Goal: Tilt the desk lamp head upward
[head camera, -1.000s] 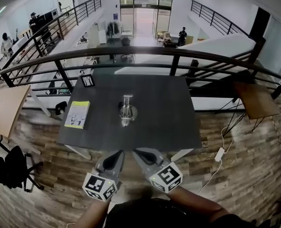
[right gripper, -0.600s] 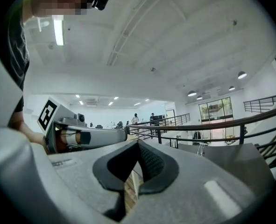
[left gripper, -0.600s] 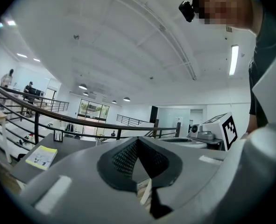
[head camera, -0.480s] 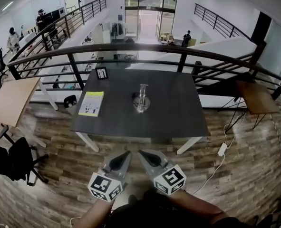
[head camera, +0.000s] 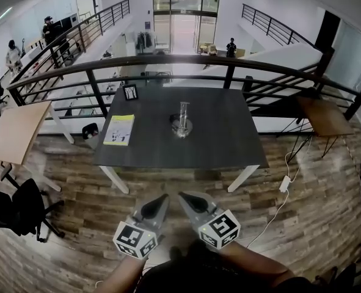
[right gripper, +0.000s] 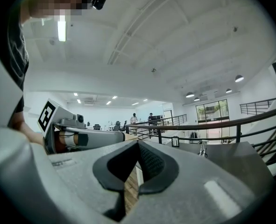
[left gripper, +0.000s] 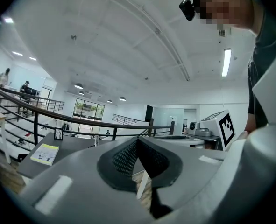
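The desk lamp is a slim silver one on a round base, standing mid-table on the dark table; its head looks small and I cannot tell its tilt. My left gripper and right gripper hover side by side over the wooden floor, well short of the table's near edge. Both are shut with nothing between the jaws. In the left gripper view the lamp shows far off beyond the left gripper. The right gripper view has the lamp to the right of the right gripper.
A yellow booklet lies on the table's left side and a small picture frame stands at its far left corner. A black railing runs behind the table. A wooden desk and black chair stand left; a cable with adapter lies right.
Both grippers have drawn back together from the table's front edge; a strip of wooden floor now lies between them and the table. Both stay shut.
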Available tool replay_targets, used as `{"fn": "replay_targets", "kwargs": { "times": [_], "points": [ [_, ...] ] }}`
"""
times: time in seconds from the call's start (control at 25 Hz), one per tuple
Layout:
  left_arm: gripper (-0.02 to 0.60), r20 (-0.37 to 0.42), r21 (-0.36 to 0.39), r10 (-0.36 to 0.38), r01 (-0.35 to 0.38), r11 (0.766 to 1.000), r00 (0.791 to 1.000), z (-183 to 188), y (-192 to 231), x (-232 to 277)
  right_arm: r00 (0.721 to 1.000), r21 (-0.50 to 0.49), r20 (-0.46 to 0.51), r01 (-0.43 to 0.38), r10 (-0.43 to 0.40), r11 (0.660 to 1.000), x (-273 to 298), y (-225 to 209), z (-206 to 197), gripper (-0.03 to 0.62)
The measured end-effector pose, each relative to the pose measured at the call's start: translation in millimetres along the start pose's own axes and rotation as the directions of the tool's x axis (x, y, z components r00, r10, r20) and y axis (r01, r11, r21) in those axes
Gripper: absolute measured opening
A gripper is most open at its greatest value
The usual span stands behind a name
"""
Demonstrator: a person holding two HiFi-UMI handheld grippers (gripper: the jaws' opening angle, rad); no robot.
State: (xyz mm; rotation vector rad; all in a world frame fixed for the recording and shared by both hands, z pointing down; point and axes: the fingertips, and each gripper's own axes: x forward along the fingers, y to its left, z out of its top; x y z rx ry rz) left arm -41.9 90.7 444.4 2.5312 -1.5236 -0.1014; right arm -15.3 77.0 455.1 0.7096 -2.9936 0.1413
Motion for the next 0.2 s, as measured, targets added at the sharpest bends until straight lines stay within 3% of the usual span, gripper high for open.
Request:
{"fn": "replay_targets", "kwargs": {
  "times": [0.2],
  "points": [
    [0.002, 0.004, 0.003, -0.015, 0.015, 1.0, 1.0, -1.9, -3.3, -5.5, 1.0, -0.005, 0.007, 0.01, -0.01, 1.0, -2.7, 7.1, -0.6, 0.002]
  ]
}}
